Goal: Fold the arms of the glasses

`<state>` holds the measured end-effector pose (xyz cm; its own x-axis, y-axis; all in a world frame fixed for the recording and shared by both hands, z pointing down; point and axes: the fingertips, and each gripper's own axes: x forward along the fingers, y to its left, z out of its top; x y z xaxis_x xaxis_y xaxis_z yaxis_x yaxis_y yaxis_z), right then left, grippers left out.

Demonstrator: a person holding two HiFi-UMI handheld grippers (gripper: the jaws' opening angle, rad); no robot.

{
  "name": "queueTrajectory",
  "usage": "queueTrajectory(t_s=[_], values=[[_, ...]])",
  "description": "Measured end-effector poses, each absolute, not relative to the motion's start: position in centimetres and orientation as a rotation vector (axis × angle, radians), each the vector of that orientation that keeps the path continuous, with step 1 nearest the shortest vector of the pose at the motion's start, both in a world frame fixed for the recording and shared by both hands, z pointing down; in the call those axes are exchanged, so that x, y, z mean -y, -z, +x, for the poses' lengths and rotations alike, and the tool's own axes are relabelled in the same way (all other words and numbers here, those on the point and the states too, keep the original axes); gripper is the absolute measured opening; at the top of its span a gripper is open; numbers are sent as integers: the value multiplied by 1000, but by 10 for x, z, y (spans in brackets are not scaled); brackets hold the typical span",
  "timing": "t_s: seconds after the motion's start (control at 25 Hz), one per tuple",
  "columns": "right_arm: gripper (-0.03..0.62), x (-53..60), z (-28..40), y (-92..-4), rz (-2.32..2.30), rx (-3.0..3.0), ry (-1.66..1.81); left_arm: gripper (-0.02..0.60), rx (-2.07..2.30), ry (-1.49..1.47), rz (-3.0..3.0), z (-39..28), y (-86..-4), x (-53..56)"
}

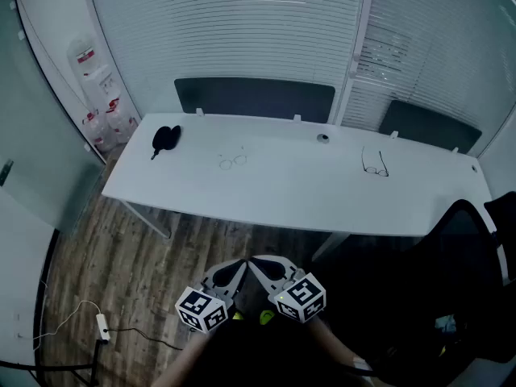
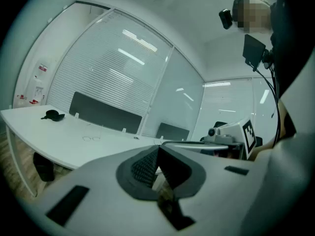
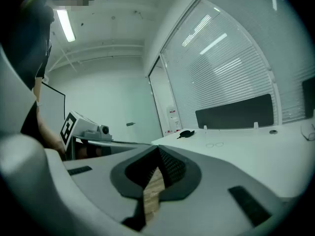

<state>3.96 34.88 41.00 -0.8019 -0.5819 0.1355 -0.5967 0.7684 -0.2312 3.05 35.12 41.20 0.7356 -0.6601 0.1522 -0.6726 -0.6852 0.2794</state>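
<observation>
Glasses with a thin pale wire frame (image 1: 233, 160) are lying left of centre on the long white table (image 1: 282, 196), too small to read how the arms are sitting. A black soft pouch (image 1: 165, 138) is lying to their left, near the table's end. Further right, a small round fitting (image 1: 322, 138) is sitting by the back edge, and a dark-framed pair of glasses (image 1: 375, 164) is lying toward the right end, arms appearing unfolded. The left gripper (image 1: 235, 271) and right gripper (image 1: 263, 266) are hovering side by side over the wood-plank floor (image 1: 121, 248), well apart from the table, tips angling toward each other. Both are holding their jaws pressed together with nothing between them.
</observation>
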Motion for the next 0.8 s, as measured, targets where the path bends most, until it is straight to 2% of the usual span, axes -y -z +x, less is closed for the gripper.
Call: queueTrajectory(t_s=[0.8], values=[[15, -317, 55, -421, 832, 2920, -487, 8, 1138, -48, 2560, 47, -419, -323]])
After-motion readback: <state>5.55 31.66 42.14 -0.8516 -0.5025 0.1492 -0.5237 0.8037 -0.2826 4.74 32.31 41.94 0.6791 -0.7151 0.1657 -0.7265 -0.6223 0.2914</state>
